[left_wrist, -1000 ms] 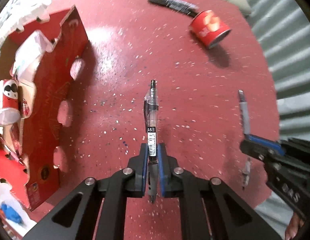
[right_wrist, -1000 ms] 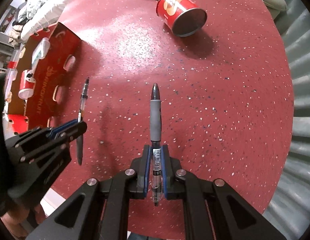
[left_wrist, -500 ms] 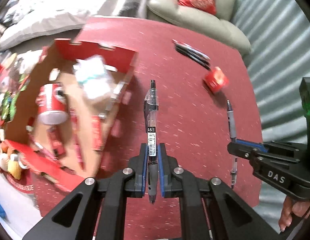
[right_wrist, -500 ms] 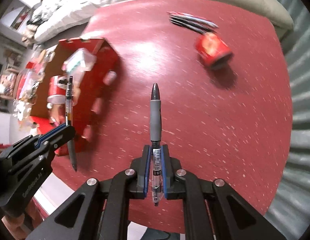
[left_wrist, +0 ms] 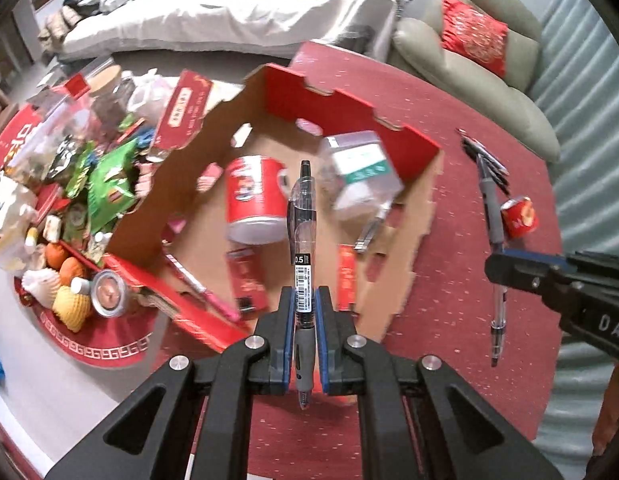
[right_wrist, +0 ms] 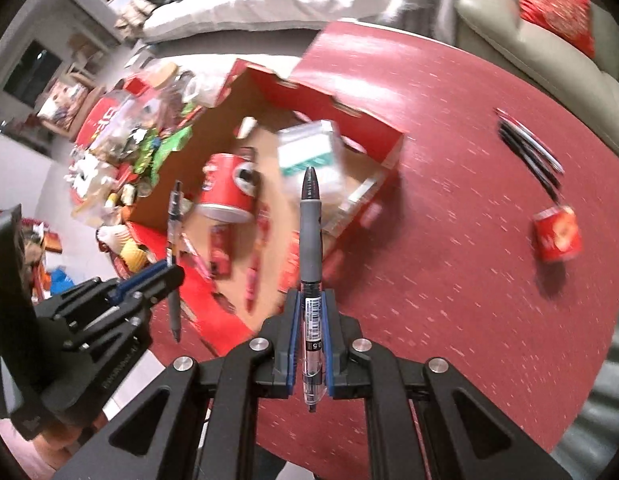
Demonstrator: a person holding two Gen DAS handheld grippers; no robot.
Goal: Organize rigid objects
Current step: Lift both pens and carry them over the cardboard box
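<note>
Left gripper (left_wrist: pixel 302 330): raised above the red table (left_wrist: pixel 449 216), clamped on a clear pen (left_wrist: pixel 302 216) with black clip and "0.5" label, its grip end toward the camera. Right gripper (right_wrist: pixel 312 334): likewise raised, clamped on a grey-grip pen (right_wrist: pixel 310 232), grip pointing away. Pens held: two, one per gripper. Loose pens (right_wrist: pixel 529 148) on the table's far side: several in a bundle, count unclear. Small red cup (right_wrist: pixel 557 234): one, lying on the table. Cardboard box (left_wrist: pixel 341 108): one, open, red outside, holding a red can (left_wrist: pixel 253 200).
</note>
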